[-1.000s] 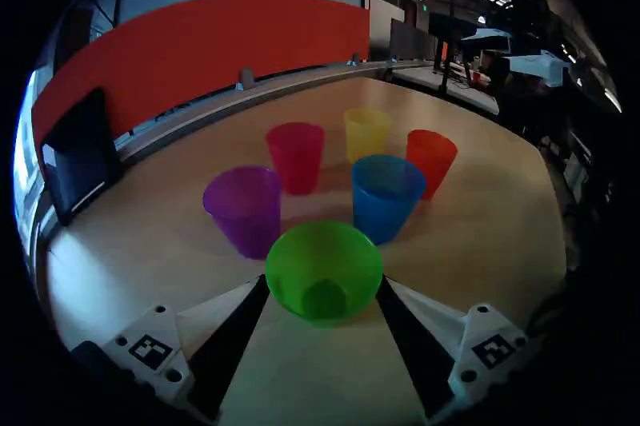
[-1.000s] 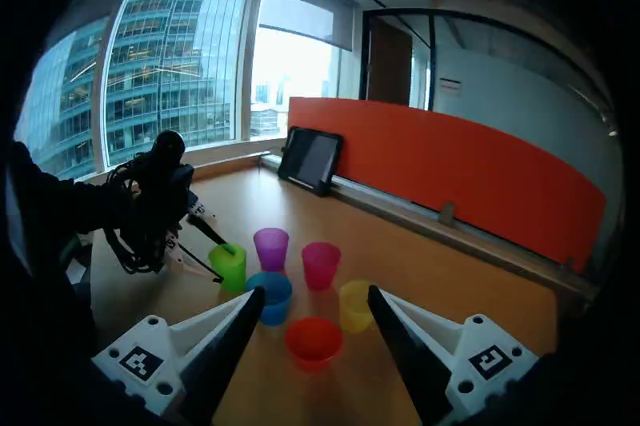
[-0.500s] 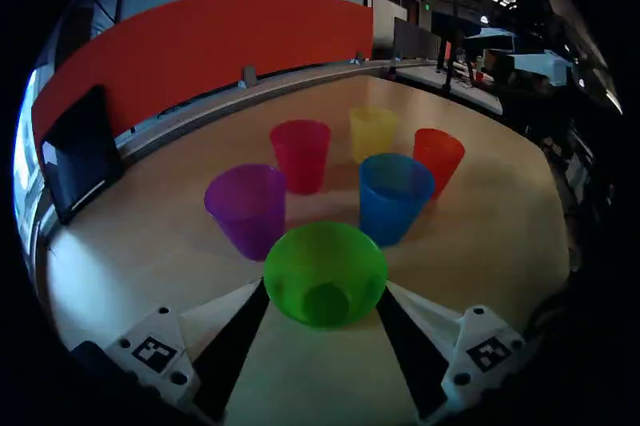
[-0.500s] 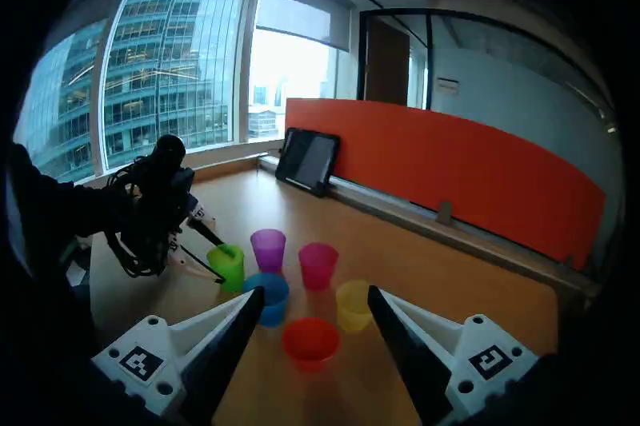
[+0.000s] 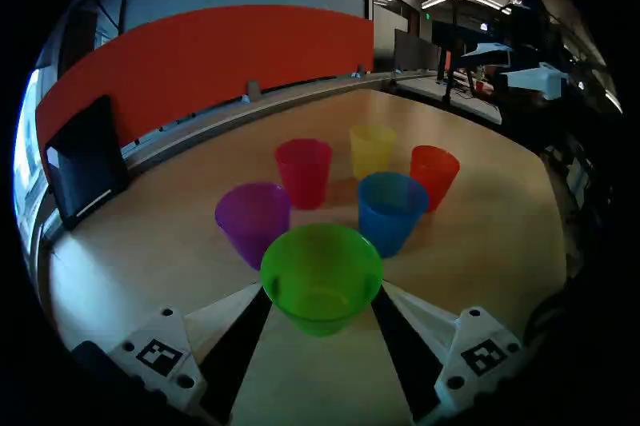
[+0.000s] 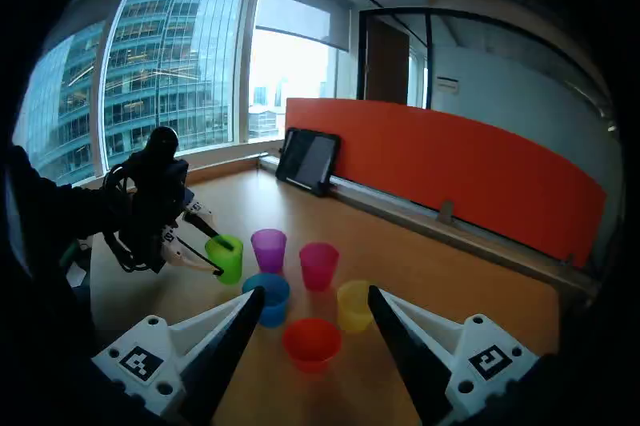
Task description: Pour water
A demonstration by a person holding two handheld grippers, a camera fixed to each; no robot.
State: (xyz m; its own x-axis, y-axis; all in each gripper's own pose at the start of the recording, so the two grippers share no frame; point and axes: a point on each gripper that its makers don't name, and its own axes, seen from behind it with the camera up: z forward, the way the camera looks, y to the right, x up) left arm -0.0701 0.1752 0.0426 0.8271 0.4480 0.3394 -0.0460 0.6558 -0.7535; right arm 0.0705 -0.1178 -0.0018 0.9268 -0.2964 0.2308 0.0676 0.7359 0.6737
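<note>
Green plastic cup (image 5: 322, 278): clamped between both fingers of the left gripper (image 5: 320, 292). It sat lower 0.5 s ago; now it appears raised off the table (image 5: 488, 242) and tilted a little. Judgement: lift done, pour comes next, probably into the purple cup (image 5: 253, 220) just beyond. Water inside: cannot tell. Right gripper (image 6: 314, 294): spread wide, empty, above the orange cup (image 6: 312, 342). Further out: blue cup (image 5: 391, 206), pink cup (image 5: 304, 170), yellow cup (image 5: 372, 148).

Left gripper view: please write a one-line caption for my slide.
Left gripper holds a green cup; purple, pink, yellow, orange and blue cups stand behind on the table.
</note>
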